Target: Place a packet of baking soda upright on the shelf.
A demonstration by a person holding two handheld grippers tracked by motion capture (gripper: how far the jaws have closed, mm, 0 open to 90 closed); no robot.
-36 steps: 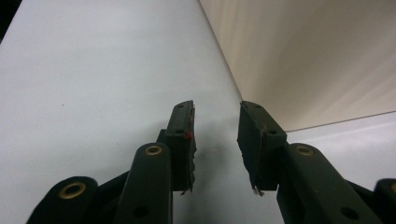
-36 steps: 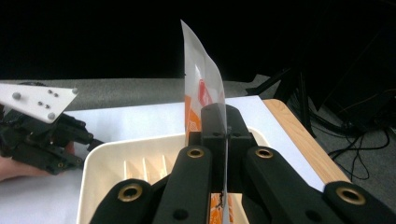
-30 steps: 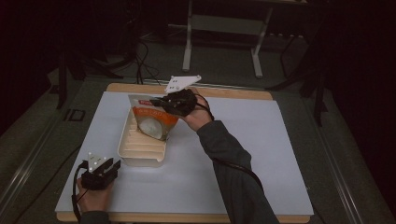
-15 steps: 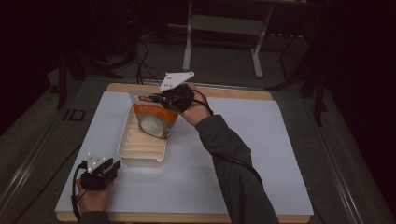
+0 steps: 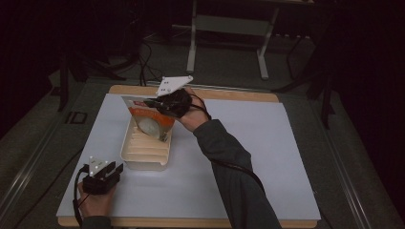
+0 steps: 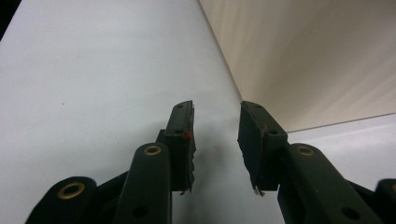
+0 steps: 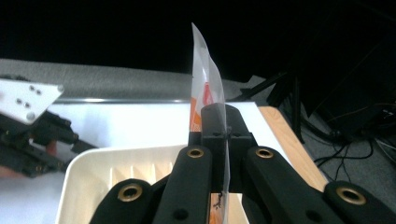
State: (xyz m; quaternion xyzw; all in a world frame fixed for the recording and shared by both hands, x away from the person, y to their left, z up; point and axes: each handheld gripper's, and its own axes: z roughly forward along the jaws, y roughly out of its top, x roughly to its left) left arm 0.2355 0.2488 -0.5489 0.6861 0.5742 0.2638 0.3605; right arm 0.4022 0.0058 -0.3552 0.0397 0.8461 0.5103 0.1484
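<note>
An orange and clear packet point(image 5: 151, 122) with a pale round item on it hangs tilted over the far end of a cream ribbed tray point(image 5: 143, 160). My right gripper point(image 5: 155, 102) is shut on the packet's top edge, and its grey plate points up. In the right gripper view the jaws point(image 7: 223, 116) pinch the thin packet point(image 7: 204, 79) edge-on above the tray point(image 7: 88, 170). My left gripper point(image 5: 113, 169) rests open near the table's front left, just short of the tray's near corner. Its jaws point(image 6: 216, 121) have nothing between them, and the tray wall point(image 6: 327, 60) rises beyond.
The white table mat point(image 5: 286, 157) stretches wide to the right of the tray. A wooden edge point(image 5: 239, 94) runs along the far side. Dark floor, cables and a metal stand point(image 5: 227, 28) lie beyond the table. My left gripper point(image 7: 28, 126) appears at the left of the right gripper view.
My right gripper has shifted slightly left and tipped the packet more upright over the tray's far end. The left gripper has stayed put.
</note>
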